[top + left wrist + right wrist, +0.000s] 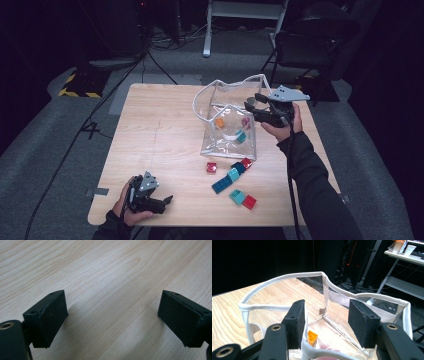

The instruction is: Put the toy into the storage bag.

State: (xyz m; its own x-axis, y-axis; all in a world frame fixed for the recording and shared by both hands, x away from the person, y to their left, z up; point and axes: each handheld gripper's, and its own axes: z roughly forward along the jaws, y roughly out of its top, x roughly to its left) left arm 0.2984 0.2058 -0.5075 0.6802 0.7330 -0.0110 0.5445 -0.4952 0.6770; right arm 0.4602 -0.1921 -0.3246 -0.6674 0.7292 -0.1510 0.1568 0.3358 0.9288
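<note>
On the wooden worktop (160, 135) a clear plastic bag with white trim (227, 112) stands open toward one o'clock from the centre, with an orange brick (219, 122) and a teal brick (241, 136) inside. The right gripper (250, 105) hovers at the bag's three o'clock rim, jaws parted over the opening and pressing on nothing. The left gripper (169, 200) rests at seven o'clock, jaws wide apart and empty. Loose red and teal bricks (235, 182) lie at five o'clock, just in front of the bag.
</note>
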